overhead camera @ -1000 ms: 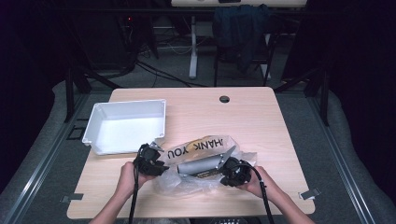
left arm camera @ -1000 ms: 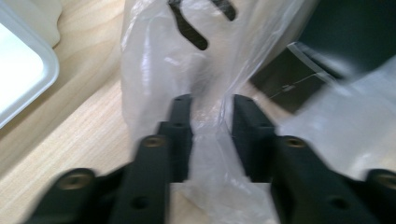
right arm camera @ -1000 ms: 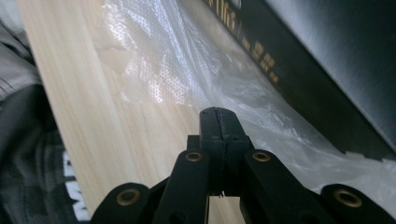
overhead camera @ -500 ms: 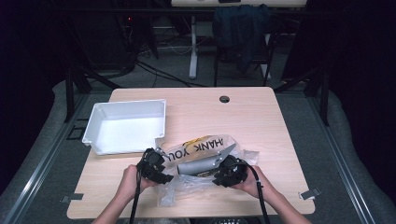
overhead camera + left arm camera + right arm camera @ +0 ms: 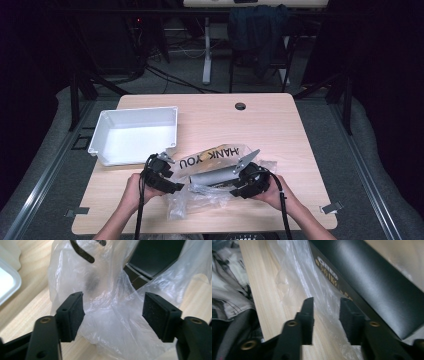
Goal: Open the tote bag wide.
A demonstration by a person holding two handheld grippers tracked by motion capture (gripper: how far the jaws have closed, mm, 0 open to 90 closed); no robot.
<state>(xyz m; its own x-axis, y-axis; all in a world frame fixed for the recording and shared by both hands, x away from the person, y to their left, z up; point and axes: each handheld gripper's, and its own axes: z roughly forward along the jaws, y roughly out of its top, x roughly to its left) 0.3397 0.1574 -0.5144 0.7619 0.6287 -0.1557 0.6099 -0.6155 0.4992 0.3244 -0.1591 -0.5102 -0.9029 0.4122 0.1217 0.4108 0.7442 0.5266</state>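
From where I stand, the clear plastic bag on the table shows dark capitals reading "HANK YOU", upside down as seen in the high view, while the gold lettering along the edge of the black box is too blurred to read.

Bag on table, right of tray

Light wooden table, round cable hole near far edge. White tray toward far left corner. Clear plastic bag holding dark box near front edge, centre.
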